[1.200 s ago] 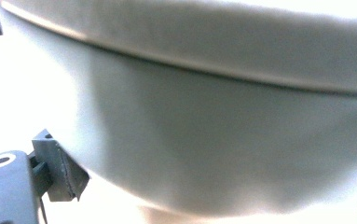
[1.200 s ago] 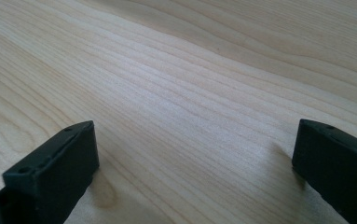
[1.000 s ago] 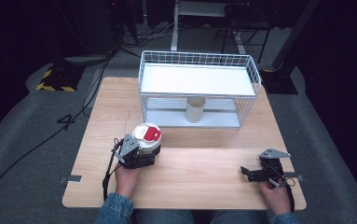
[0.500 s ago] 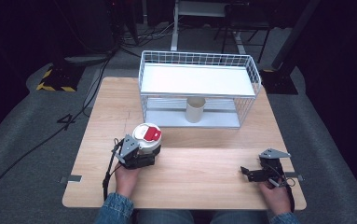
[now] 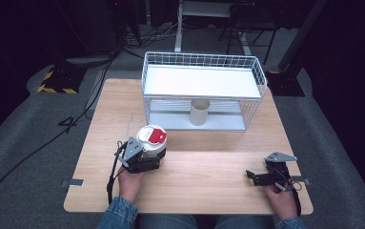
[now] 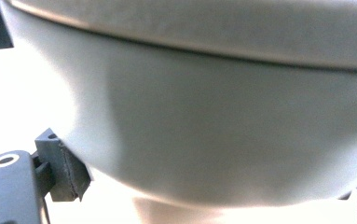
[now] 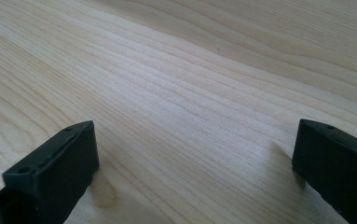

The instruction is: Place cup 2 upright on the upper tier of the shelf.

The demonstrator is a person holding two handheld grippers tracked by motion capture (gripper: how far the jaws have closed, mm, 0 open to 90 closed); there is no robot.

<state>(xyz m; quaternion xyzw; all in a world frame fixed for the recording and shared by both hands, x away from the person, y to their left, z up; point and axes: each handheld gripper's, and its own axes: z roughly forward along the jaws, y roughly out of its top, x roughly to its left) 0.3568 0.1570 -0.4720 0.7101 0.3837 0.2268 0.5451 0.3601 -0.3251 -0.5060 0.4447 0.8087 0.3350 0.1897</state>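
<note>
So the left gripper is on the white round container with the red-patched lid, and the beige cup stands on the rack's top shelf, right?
Not quite. The high view shows the beige cup on the lower shelf of the white wire rack, under the top shelf. The left gripper is at the white round container.

My left gripper (image 5: 144, 155) sits near the table's (image 5: 208, 167) front-left, jaws seemingly clamped; my right gripper (image 5: 261, 176) rests front-right, jaws spread wide.
</note>
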